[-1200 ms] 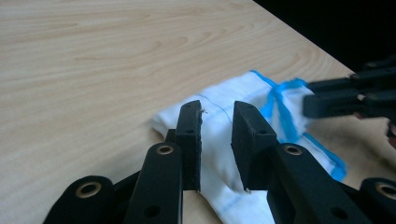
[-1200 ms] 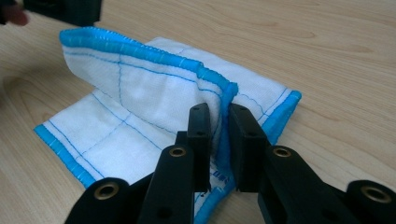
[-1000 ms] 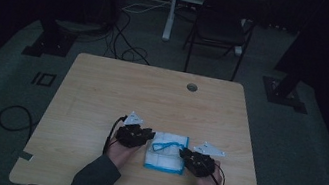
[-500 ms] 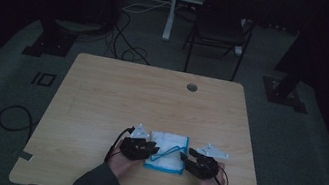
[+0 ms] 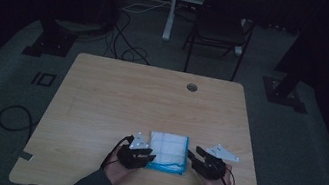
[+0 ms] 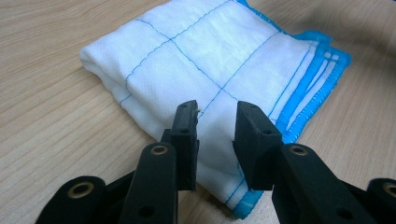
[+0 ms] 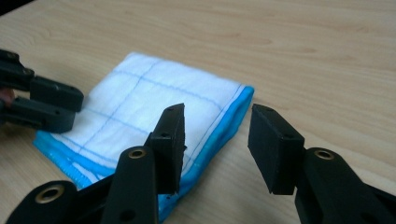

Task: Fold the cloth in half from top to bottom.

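At the table's (image 5: 100, 102) near edge lies the folded white cloth (image 5: 168, 152). The left gripper (image 6: 215, 135) is just to its left, jaws just opening, gripping nothing; the right gripper (image 7: 215, 140) hovers released at its right blue edge.

my left gripper (image 6: 215, 126), jaws just opening and parted, sits over the folded white cloth (image 6: 205, 70) on the table (image 6: 46, 116).

A dim recording studio or lab is showing here: a lone wooden table (image 5: 150, 105) is sitting on grey carpet, black stand bases (image 5: 51, 43) and cables (image 5: 126, 35) flanking its far corners, a folding chair (image 5: 221, 28) waiting behind.
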Tool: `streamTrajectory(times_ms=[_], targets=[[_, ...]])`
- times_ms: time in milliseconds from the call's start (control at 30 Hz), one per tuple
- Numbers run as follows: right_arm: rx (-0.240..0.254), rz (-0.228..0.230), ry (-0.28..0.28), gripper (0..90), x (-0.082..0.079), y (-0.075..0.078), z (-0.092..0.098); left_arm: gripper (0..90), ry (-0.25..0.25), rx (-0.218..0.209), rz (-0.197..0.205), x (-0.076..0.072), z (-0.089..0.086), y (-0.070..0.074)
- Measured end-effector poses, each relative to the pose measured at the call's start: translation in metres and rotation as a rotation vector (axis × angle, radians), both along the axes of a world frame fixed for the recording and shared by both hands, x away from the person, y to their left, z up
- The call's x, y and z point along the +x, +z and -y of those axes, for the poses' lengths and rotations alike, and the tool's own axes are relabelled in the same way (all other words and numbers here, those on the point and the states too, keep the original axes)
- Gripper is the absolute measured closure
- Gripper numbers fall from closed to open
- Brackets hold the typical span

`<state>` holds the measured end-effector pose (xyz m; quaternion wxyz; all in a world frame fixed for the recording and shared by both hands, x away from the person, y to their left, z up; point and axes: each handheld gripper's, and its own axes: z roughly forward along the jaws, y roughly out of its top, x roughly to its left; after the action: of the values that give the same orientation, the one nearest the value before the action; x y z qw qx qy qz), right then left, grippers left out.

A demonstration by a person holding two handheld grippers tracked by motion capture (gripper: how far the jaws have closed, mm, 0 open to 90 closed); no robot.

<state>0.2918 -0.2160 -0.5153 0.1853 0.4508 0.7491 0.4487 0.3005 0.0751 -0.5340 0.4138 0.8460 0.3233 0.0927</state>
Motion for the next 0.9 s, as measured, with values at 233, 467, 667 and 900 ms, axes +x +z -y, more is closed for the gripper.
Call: streamTrajectory(times_ms=[233, 467, 667, 900], targets=[[-0.017, -0.018, 0.019, 55.9, -0.001, -0.005, -0.004, 68.7, 0.008, 0.005, 0.013, -0.002, -0.005, 0.000], [-0.005, -0.030, -0.045, 55.9, 0.003, -0.011, 0.014, 66.0, 0.065, -0.013, 0.040, 0.000, -0.021, 0.006], [-0.027, -0.044, -0.098, 55.7, 0.008, -0.017, 0.023, 65.7, 0.128, -0.015, 0.040, 0.009, -0.040, 0.006], [-0.047, -0.051, -0.105, 55.5, 0.011, -0.018, 0.025, 64.4, 0.187, -0.011, 0.024, 0.016, -0.062, 0.005]])
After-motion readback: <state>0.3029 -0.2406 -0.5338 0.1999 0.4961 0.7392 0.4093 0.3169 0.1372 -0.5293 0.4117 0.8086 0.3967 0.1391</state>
